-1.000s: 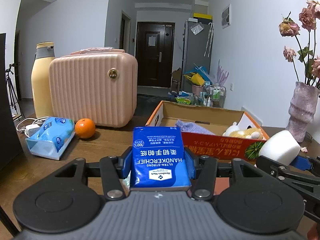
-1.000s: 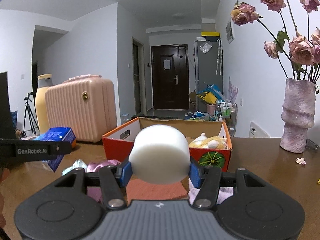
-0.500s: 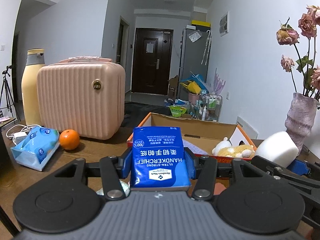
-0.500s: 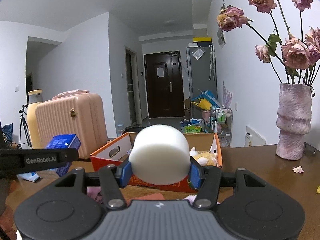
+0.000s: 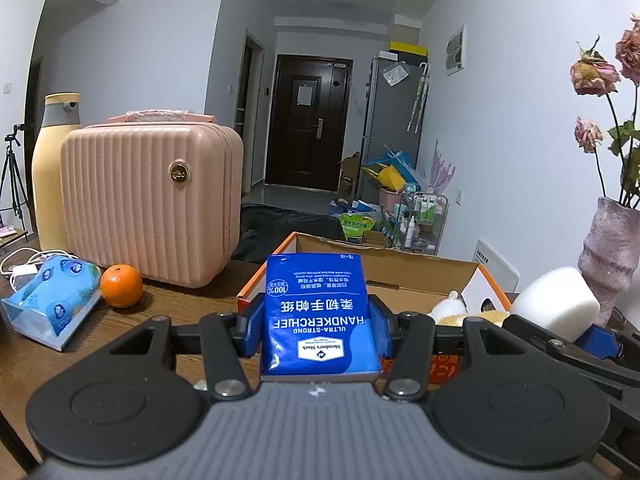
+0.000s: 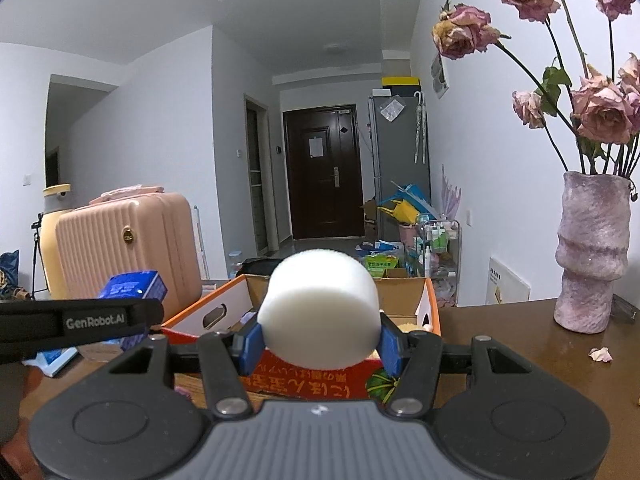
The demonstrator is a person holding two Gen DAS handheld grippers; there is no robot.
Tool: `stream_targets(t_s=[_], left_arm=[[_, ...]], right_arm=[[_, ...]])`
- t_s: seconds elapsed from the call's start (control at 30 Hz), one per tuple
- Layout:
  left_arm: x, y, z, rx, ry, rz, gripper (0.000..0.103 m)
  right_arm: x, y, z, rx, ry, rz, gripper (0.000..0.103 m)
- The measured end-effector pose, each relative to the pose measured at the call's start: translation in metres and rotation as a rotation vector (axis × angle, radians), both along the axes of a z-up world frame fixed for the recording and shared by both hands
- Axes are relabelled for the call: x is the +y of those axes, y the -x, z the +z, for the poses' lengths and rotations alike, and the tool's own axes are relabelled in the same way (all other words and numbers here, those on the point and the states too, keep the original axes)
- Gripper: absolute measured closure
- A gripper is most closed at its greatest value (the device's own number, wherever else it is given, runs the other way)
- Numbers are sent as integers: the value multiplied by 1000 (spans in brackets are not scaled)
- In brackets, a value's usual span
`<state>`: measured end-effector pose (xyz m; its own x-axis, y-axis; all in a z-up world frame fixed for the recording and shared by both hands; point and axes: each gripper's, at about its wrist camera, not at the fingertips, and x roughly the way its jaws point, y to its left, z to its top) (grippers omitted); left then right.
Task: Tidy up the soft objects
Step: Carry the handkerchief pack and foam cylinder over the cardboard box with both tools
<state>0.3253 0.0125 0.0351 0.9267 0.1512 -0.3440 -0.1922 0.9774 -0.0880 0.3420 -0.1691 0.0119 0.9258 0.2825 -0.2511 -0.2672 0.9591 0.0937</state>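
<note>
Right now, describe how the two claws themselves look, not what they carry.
Both match: left claw and right claw have black linkage arms with silver pivot screws, blue finger pads, and a grey ribbed body. The left one's side reads "GenRobot.AI" in white. No cables or sleeves show.

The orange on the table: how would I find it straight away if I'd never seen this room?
Find the big pink suitcase standing on the wooden table. At its lower left corner, beside a light blue tissue pack, sits the orange. It is the only small, round, bright orange thing there; its neighbours are boxy or soft.
</note>
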Motion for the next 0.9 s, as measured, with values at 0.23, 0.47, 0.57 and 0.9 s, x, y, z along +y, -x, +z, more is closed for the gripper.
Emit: stream_targets(t_s=[0.23,0.47,0.57,0.9], left_arm=[[2,-22,0,7,16,6,50],[2,-41,0,4,22,9,50],[3,-50,1,6,34,4,50],[6,-81,5,0,53,-8,50]], right_arm=[[-1,-23,-1,12,0,-14,47],[-2,-44,1,15,3,-25,47],[-2,-54,2,9,14,-27,47],[6,-82,3,2,43,-17,47]])
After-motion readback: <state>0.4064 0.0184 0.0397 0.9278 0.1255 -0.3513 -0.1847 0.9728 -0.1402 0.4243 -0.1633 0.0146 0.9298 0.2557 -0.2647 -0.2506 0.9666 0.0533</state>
